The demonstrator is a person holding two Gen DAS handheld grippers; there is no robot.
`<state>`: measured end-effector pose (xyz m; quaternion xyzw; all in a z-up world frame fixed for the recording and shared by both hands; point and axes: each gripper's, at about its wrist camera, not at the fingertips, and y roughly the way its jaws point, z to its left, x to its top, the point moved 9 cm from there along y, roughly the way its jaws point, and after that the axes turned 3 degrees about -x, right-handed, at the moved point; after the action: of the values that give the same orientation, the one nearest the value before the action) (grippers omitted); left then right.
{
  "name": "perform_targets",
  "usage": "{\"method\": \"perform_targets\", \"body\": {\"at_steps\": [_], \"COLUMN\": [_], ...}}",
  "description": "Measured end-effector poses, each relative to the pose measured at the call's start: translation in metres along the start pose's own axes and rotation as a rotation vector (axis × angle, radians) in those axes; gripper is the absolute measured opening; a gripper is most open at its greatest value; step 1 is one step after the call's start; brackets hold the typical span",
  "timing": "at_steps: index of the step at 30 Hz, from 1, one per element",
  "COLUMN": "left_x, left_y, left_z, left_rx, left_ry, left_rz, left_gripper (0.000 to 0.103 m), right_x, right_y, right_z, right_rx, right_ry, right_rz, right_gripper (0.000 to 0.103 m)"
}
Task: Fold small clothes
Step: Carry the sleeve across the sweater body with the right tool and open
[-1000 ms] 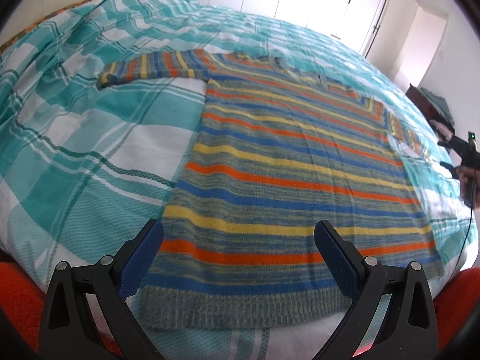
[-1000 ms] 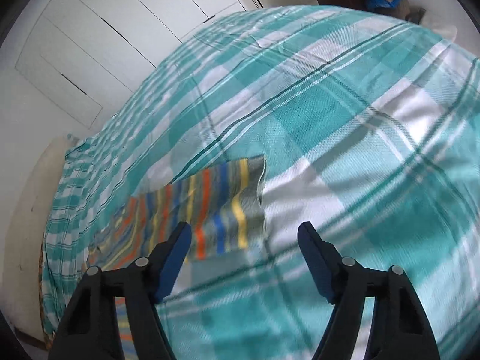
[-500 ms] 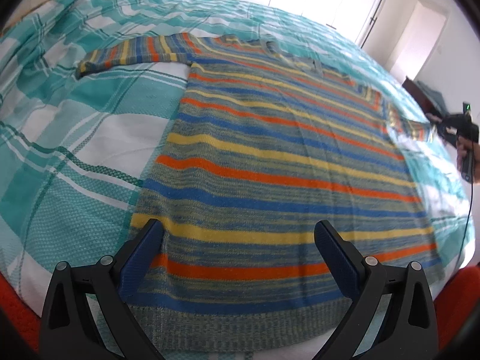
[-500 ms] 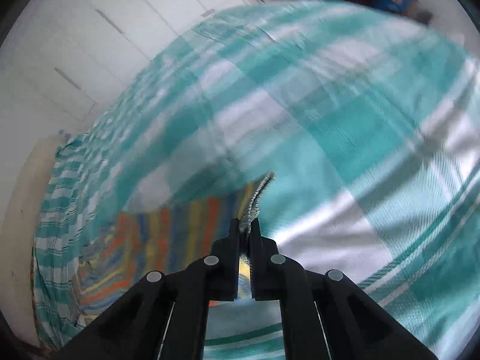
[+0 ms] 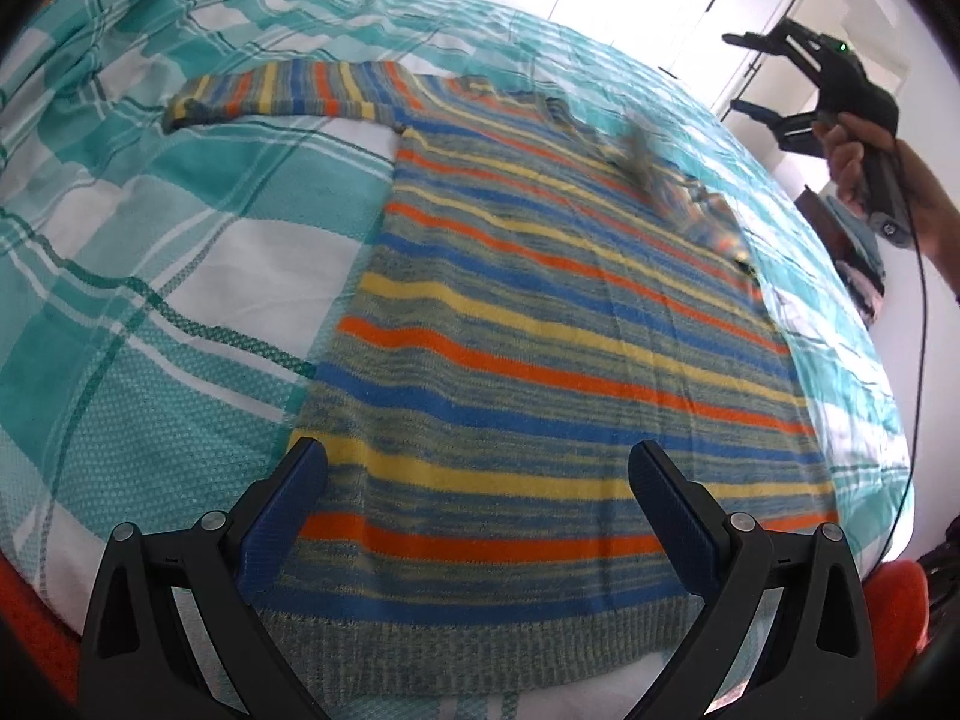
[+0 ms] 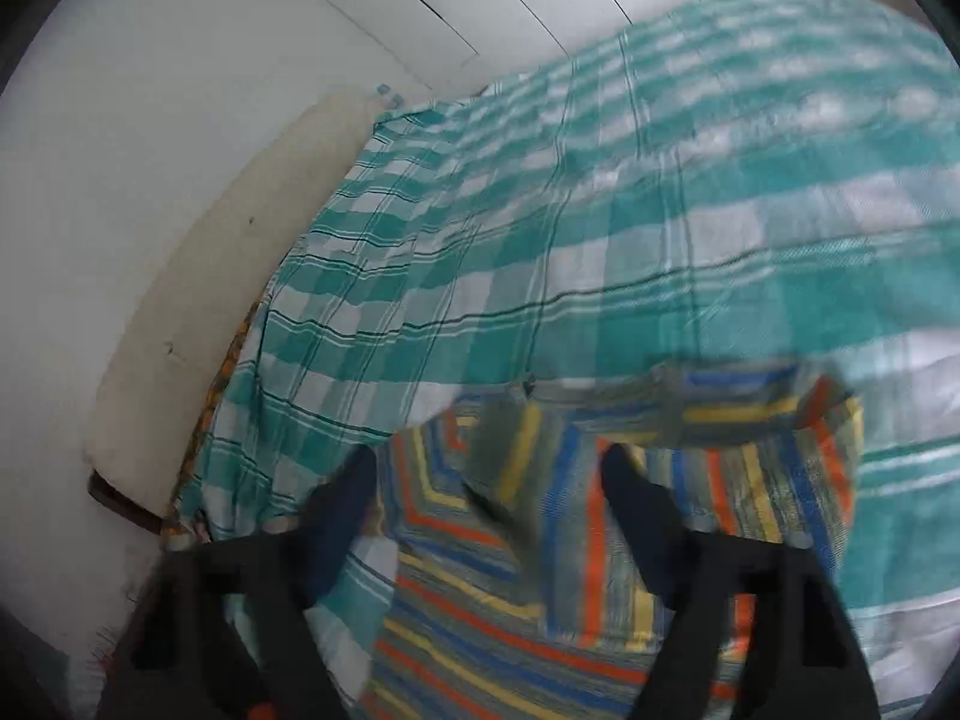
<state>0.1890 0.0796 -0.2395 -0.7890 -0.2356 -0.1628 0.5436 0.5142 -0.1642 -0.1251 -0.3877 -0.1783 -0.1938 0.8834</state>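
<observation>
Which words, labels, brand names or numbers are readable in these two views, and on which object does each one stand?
None is readable.
The striped sweater shows no label or print.
The checked bedsheet has only its pattern.
The right gripper carries a green light, no legible marking.

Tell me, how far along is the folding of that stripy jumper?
Barely begun. One sleeve already lies folded over the striped jumper; the right tongs hang open above it. The other sleeve is still spread out, and the left tongs hover open by the hem, holding nothing.

The right hand-held gripper, jaws apart, hangs above the striped sweater on a checked bedspread.
</observation>
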Motion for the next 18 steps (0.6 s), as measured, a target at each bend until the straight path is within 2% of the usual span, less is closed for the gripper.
{"method": "perform_targets", "body": {"at_steps": [2, 6, 7, 9, 11, 12, 13, 14, 16, 18], "left_x": [0.002, 0.006, 0.005, 0.004, 0.001, 0.000, -0.001, -0.002, -0.002, -0.001], "left_y": [-0.001, 0.002, 0.004, 0.008, 0.012, 0.013, 0.014, 0.014, 0.015, 0.016], "left_z": [0.000, -0.002, -0.004, -0.007, -0.011, -0.012, -0.012, -0.013, -0.013, -0.013], "left_rx": [-0.002, -0.016, -0.021, -0.016, -0.003, 0.003, 0.010, 0.016, 0.020, 0.023], "left_ry": [0.006, 0.008, 0.011, 0.028, 0.055, 0.064, 0.073, 0.080, 0.083, 0.082], "left_rz": [-0.005, -0.001, 0.005, 0.017, 0.030, 0.033, 0.037, 0.038, 0.037, 0.036], "left_gripper": [0.101, 0.101, 0.101, 0.101, 0.101, 0.101, 0.101, 0.101, 0.101, 0.101], "right_x": [0.001, -0.006, -0.017, -0.050, -0.086, -0.101, -0.104, -0.102, -0.100, -0.102], "right_y": [-0.002, -0.006, -0.004, 0.011, 0.025, 0.030, 0.027, 0.021, 0.011, -0.005], "right_z": [-0.017, -0.067, -0.082, -0.118, -0.158, -0.172, -0.176, -0.175, -0.167, -0.145], "right_rx": [-0.014, -0.084, -0.102, -0.150, -0.276, -0.314, -0.325, -0.322, -0.313, -0.313], "right_ry": [0.006, 0.030, 0.050, 0.092, 0.109, 0.112, 0.102, 0.094, 0.098, 0.025], "right_rz": [-0.009, 0.034, 0.064, 0.133, 0.217, 0.244, 0.225, 0.182, 0.153, 0.122], "right_gripper": [0.075, 0.058, 0.054, 0.053, 0.053, 0.043, 0.030, 0.029, 0.032, 0.035]}}
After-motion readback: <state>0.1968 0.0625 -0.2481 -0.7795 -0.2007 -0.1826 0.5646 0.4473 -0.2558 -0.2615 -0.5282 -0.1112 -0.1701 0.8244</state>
